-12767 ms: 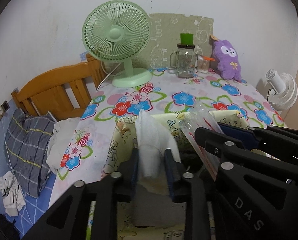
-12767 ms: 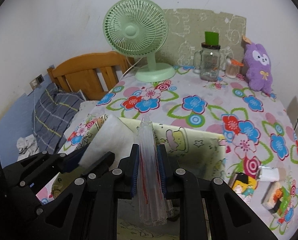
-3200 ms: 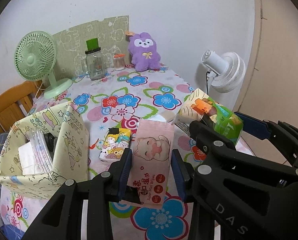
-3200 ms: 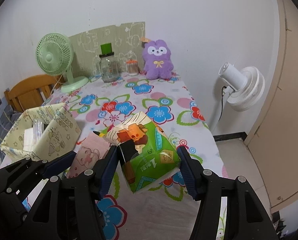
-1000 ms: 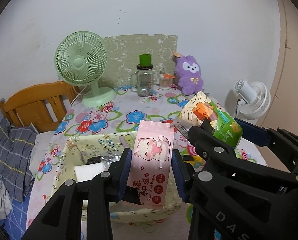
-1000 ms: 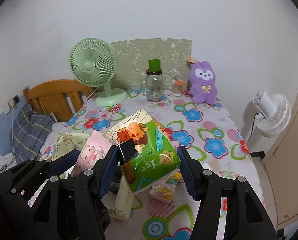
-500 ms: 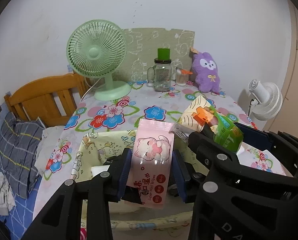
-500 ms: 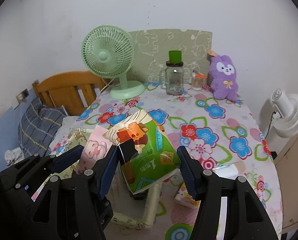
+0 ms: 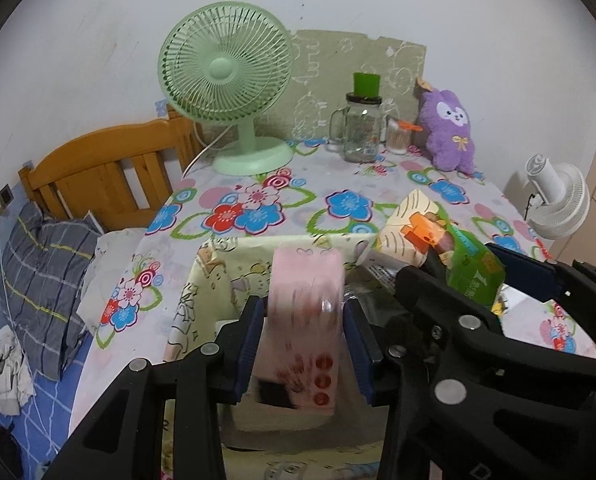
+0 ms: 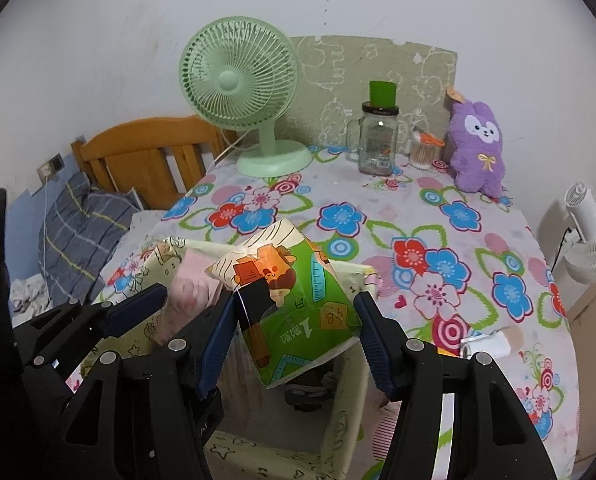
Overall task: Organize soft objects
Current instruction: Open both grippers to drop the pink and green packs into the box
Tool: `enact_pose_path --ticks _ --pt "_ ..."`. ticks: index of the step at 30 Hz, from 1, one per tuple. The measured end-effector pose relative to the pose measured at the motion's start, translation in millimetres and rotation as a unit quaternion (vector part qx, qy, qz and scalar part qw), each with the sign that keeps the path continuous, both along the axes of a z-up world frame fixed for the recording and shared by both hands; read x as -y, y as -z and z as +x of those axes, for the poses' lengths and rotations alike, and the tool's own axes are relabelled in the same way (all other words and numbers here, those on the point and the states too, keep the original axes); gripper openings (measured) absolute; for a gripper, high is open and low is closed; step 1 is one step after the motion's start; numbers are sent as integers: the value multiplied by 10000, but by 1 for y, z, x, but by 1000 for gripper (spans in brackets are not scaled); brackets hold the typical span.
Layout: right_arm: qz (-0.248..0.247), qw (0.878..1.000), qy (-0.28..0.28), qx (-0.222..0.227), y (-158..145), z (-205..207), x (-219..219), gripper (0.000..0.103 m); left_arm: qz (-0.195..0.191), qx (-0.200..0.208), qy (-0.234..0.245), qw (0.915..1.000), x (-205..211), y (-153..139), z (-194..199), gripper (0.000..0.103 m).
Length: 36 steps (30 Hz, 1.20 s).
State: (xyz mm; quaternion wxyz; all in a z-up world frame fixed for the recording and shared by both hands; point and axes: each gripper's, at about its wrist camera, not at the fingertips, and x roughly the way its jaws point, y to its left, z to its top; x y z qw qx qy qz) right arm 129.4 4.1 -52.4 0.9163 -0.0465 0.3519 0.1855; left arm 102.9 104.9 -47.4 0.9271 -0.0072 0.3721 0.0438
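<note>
Left gripper (image 9: 303, 340) clenched on pink wipes pack (image 9: 303, 320); right gripper (image 10: 294, 336) grasping green tissue pack (image 10: 294, 304). Both above fabric box (image 10: 345, 360), 6 o'clock of table. Lower inside walls, release upright, packs side by side.

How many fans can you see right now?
2. The green fan stands at the table's far end; the white fan stands off the table's right edge. Others may be out of view.

Both wrist views face the green fan (image 9: 224, 68), seemingly side by side.
</note>
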Motion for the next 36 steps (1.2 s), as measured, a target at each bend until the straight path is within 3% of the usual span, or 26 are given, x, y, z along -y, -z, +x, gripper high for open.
enact_pose_path --ticks 6,9,13,18,26,36 --pt "-125 9998 -125 -87 9 5 -14 63 49 -148 -151 9998 -14 10 5 44" --pt "-154 9996 -195 -140 13 8 -20 63 30 -222 -209 9995 -21 15 6 53" --pt "-188 9992 -279 -214 19 14 -28 63 -67 -273 -124 9995 -25 18 5 57" --pt "-171 9988 -325 -320 24 20 -33 63 -189 -229 82 9995 -22 18 3 74" --pt "-159 9986 -395 -321 26 24 -35 64 -209 -244 98 9994 -22 17 4 78" --pt "-166 9985 -491 -195 21 17 -30 82 -160 -175 24 9997 -16 14 -4 93"
